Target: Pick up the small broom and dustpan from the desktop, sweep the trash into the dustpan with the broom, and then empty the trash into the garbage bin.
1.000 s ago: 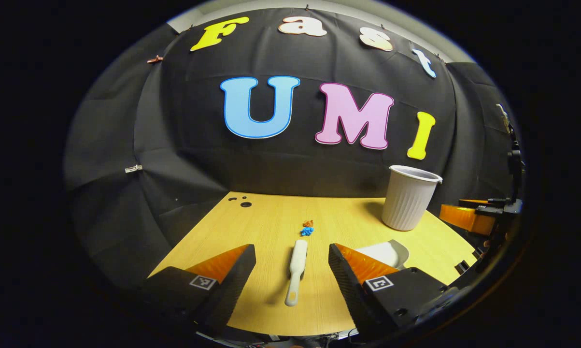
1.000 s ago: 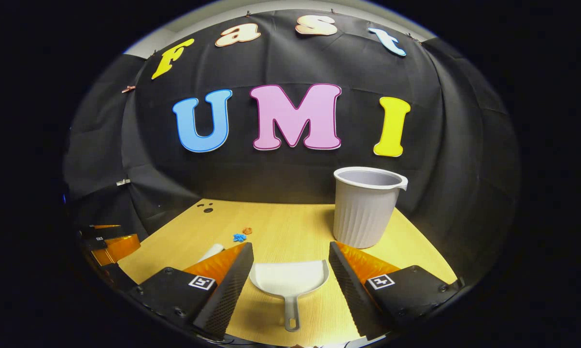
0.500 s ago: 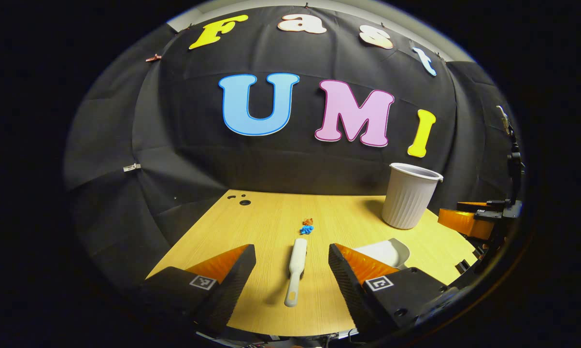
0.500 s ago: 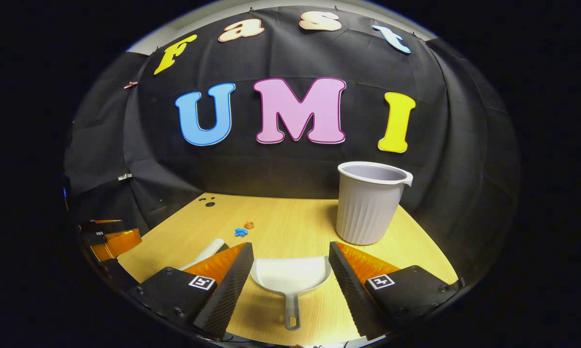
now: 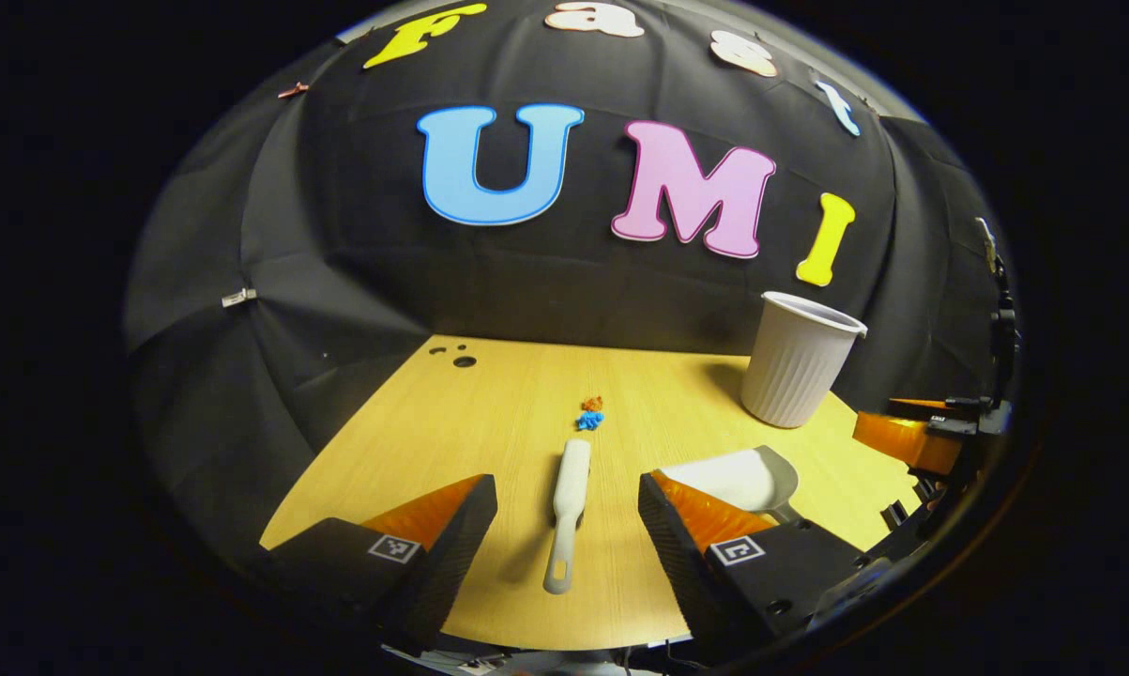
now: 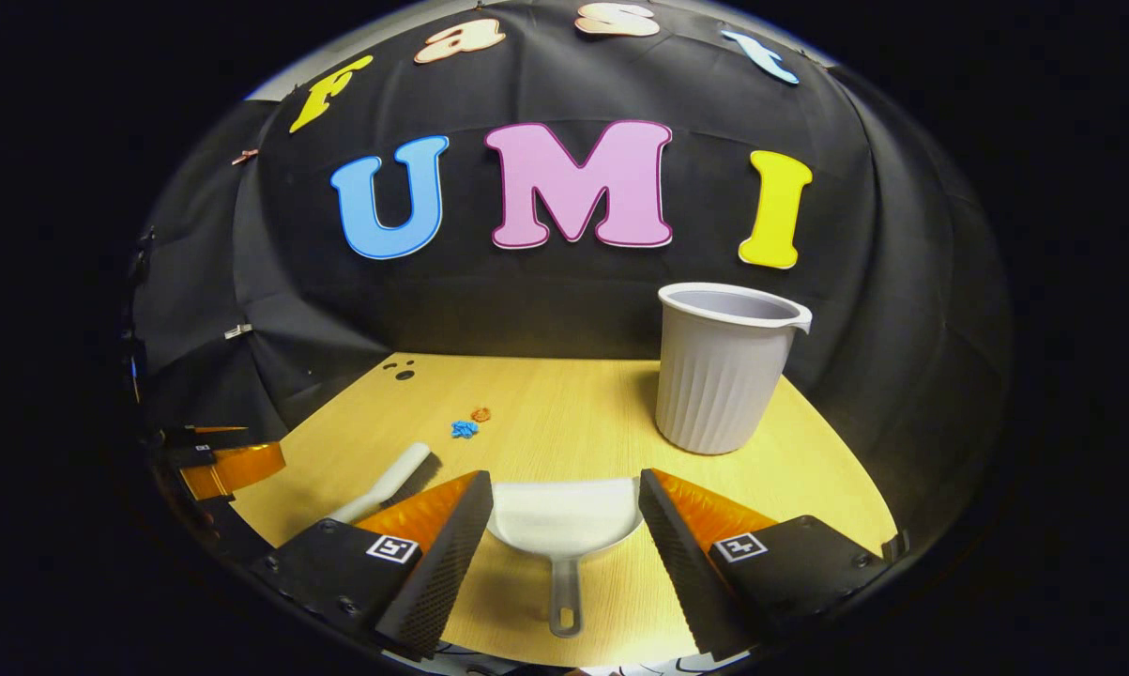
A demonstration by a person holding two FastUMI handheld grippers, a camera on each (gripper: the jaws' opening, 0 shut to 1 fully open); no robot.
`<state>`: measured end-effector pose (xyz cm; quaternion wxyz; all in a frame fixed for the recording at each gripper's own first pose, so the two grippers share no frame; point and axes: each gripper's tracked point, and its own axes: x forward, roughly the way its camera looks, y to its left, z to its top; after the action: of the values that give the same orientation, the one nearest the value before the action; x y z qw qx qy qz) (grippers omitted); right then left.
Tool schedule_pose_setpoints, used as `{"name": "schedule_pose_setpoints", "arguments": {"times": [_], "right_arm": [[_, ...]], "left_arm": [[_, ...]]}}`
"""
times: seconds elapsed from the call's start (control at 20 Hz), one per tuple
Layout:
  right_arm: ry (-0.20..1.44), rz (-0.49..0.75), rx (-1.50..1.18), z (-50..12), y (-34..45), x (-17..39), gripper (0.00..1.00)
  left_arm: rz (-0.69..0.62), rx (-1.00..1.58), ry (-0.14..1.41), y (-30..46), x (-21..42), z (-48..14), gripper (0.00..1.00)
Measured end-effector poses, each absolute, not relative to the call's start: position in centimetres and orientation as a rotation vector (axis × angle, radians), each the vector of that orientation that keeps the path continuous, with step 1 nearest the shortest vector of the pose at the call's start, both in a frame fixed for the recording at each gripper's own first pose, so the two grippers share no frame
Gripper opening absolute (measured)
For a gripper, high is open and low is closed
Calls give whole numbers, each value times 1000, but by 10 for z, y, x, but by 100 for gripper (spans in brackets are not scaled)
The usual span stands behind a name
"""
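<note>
Over the last second both grippers tipped down toward the desktop (image 5: pixel 489 394); pickup approach. Left gripper (image 5: pixel 568 512), jaws spread, straddles the small broom (image 5: pixel 565 512); right gripper (image 6: pixel 565 516), jaws spread, straddles the dustpan (image 6: pixel 564 516), which holds nothing. Trash (image 5: pixel 589 414) lies beyond the broom. Garbage bin (image 6: pixel 722 376) interior hidden.

White broom (image 5: pixel 567 496) and white dustpan (image 6: pixel 564 516) lie on the pale yellow wood-grain table (image 6: pixel 564 413). There's the bin (image 6: pixel 725 368), light grey with ribbed vertical lines. One blue scrap (image 5: pixel 588 422) and one orange scrap (image 5: pixel 593 404) make up the trash.
</note>
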<state>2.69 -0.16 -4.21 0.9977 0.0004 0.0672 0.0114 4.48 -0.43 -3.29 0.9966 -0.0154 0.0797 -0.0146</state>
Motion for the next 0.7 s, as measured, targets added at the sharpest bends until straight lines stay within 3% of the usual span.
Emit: {"name": "schedule_pose_setpoints", "arguments": {"times": [0.7], "right_arm": [[320, 21, 30, -99, -18, 61, 98]], "left_arm": [[-59, 3, 633, -12, 147, -148, 96]]}}
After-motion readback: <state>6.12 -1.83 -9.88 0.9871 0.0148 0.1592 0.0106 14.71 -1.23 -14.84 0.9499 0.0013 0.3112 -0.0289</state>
